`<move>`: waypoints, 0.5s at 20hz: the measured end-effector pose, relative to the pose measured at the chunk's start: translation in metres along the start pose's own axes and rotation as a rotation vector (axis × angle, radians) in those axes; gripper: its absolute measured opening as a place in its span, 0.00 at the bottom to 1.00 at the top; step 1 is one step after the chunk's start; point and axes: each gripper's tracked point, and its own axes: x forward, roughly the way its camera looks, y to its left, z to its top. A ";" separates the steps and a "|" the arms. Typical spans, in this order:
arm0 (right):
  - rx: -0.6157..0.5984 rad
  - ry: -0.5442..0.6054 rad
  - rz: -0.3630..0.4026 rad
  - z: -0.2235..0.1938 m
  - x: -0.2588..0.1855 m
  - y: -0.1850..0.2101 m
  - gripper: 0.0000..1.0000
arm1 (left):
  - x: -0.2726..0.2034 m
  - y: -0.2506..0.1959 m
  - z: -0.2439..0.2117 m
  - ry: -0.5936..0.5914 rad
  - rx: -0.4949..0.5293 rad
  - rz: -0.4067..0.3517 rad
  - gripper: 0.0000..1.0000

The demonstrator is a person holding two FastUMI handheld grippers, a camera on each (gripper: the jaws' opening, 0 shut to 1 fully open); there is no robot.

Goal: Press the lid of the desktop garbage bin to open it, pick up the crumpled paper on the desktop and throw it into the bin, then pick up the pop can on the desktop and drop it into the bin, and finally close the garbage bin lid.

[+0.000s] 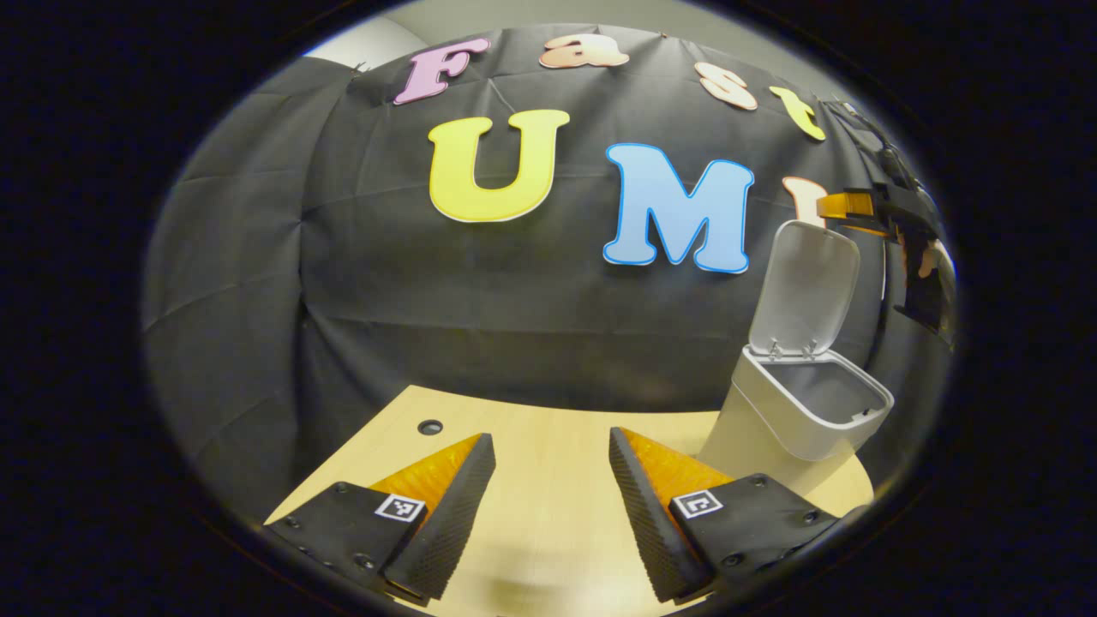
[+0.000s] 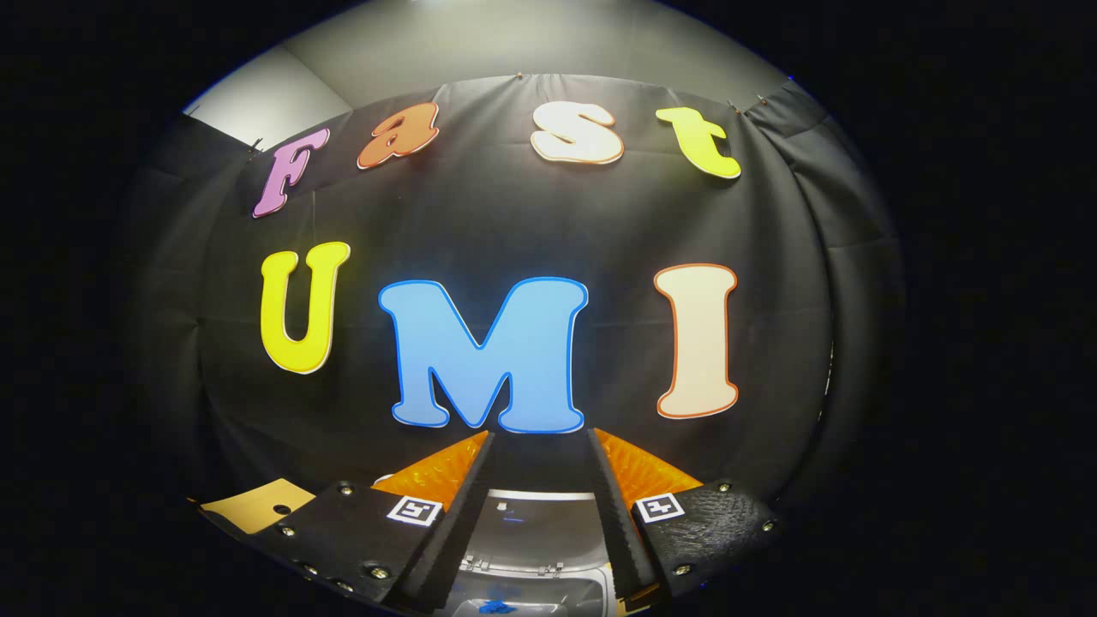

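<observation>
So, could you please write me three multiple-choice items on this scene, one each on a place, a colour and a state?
1. Where does the garbage bin stand in the left gripper view?
A. right side of the desk
B. on the floor
C. left edge of the desk

2. What colour is the bin?
A. red
B. white
C. green

3. How is the lid?
A. shut
B. lying on the desk
C. raised open

Answers:
1 A: it sits on the wooden desk, right of the left tongs.
2 B: body and lid are white.
3 C: the lid stands up on its hinge.
</observation>
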 end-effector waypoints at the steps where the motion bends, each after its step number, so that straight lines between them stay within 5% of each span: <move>1: 0.003 0.010 0.001 -0.003 0.001 0.001 0.68 | 0.000 -0.001 0.000 0.000 0.000 0.000 0.90; 10: -0.017 0.077 0.022 -0.018 -0.015 0.004 0.69 | -0.003 -0.008 0.001 -0.004 -0.004 -0.011 0.90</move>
